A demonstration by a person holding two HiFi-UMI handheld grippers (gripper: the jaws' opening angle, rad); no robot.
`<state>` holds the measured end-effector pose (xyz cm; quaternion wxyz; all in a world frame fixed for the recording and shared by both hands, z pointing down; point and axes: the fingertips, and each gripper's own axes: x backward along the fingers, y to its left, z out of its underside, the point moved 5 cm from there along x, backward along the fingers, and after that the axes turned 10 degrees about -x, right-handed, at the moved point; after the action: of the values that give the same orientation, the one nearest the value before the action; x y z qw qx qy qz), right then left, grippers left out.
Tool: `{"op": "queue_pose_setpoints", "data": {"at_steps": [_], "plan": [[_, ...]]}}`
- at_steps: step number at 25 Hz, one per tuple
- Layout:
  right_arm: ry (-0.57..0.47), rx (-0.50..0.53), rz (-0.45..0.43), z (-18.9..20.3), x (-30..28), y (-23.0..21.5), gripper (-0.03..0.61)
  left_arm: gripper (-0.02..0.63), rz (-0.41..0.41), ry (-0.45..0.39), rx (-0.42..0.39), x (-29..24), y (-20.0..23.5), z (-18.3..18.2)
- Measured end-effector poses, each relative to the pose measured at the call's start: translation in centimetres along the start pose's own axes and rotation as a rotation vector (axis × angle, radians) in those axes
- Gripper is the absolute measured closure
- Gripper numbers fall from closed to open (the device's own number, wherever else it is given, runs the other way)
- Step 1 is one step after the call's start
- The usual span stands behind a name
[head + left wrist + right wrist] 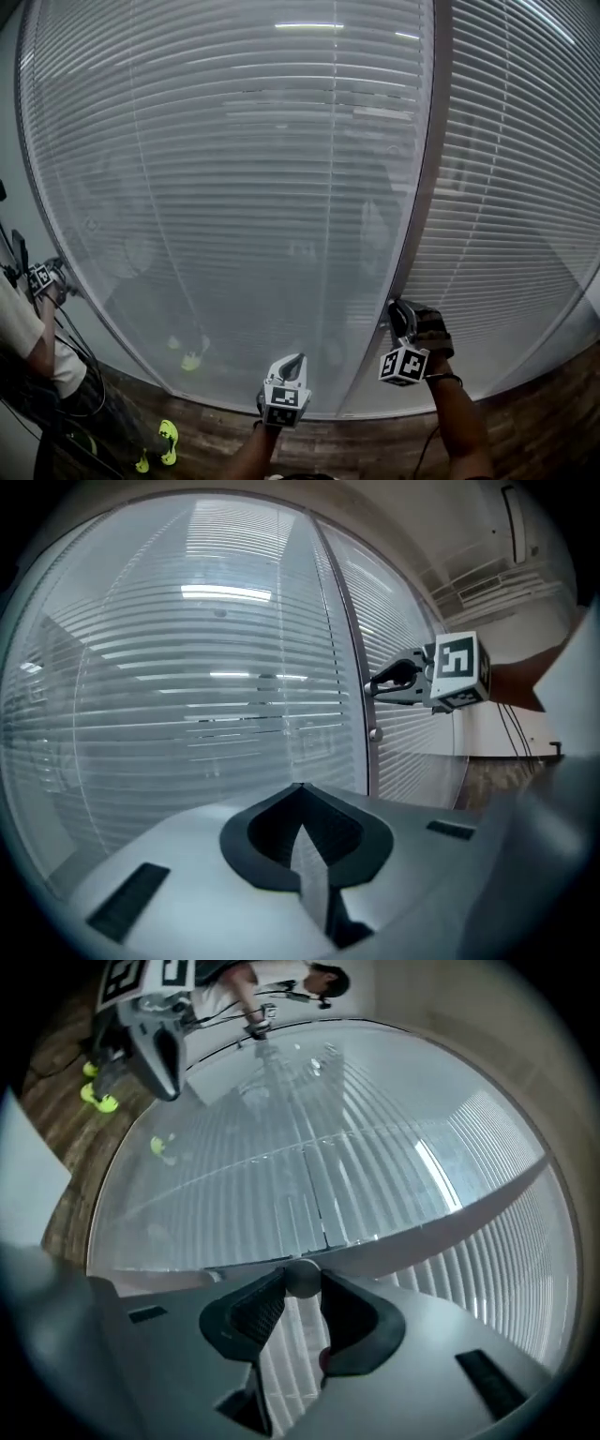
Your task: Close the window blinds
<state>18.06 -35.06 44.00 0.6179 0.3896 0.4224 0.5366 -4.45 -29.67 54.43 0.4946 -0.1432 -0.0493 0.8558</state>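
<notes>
two blinds point(234, 187) hang behind glass, one post point(427, 187) between them. right gripper point(397, 306) clamps one round knob point(302, 1278) on the post. left gripper point(293, 361) closed, empty.

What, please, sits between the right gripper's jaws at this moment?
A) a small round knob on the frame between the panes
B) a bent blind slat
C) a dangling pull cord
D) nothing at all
A: in the right gripper view, the right gripper has its jaws closed on a small round knob, which sits on the frame between the panes.
</notes>
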Motion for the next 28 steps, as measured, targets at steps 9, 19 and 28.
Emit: {"op": "queue_pose_setpoints", "data": {"at_steps": [9, 19, 28], "plan": [[-0.015, 0.466, -0.073, -0.4, 0.3, 0.4, 0.453, 0.618, -0.004, 0.011, -0.030, -0.2, 0.5, 0.1], [-0.036, 0.174, -0.026, -0.6, 0.7, 0.2, 0.449, 0.617, -0.001, 0.003, -0.027, -0.4, -0.1, -0.3], [-0.044, -0.882, -0.005, -0.7, 1.0, -0.9, 0.416, 0.618, 0.005, 0.007, -0.040, -0.4, -0.6, -0.7]]}}
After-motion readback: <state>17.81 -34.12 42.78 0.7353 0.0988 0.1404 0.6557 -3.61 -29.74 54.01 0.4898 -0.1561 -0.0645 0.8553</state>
